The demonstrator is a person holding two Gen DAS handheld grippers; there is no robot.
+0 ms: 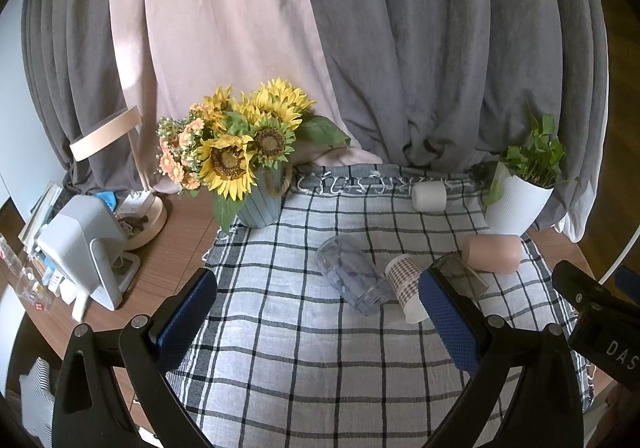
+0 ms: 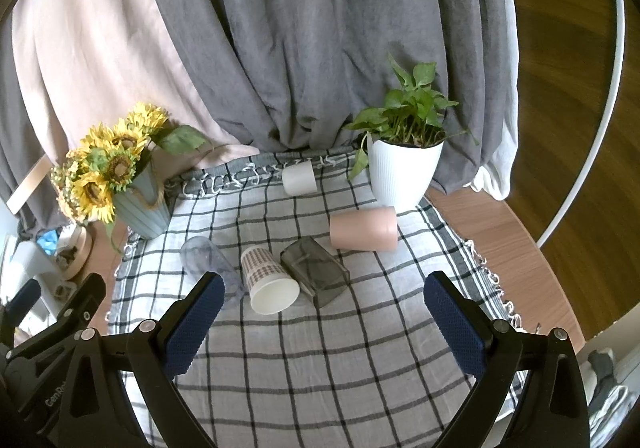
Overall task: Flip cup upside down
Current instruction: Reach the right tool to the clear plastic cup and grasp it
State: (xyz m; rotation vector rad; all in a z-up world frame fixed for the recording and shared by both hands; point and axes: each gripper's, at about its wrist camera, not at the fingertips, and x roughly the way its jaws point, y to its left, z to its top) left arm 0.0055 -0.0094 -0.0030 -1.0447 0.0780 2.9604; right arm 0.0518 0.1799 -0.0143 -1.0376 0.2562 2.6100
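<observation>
Several cups lie on their sides on the checked cloth (image 2: 320, 348). A clear plastic cup (image 1: 352, 274) (image 2: 208, 260), a plaid paper cup (image 1: 408, 286) (image 2: 268, 280), a dark smoky square cup (image 1: 460, 272) (image 2: 316, 270) and a pink cup (image 1: 494, 253) (image 2: 364, 229) lie in a row. A white cup (image 1: 429, 197) (image 2: 299, 178) lies near the cloth's far edge. My left gripper (image 1: 320, 308) is open and empty, short of the clear cup. My right gripper (image 2: 324, 308) is open and empty, just short of the paper and smoky cups.
A blue vase of sunflowers (image 1: 256, 204) (image 2: 140, 208) stands at the cloth's far left corner. A white plant pot (image 1: 516, 204) (image 2: 400, 172) stands far right. A lamp (image 1: 136, 204) and a white device (image 1: 80, 248) sit on the wooden table to the left. Curtains hang behind.
</observation>
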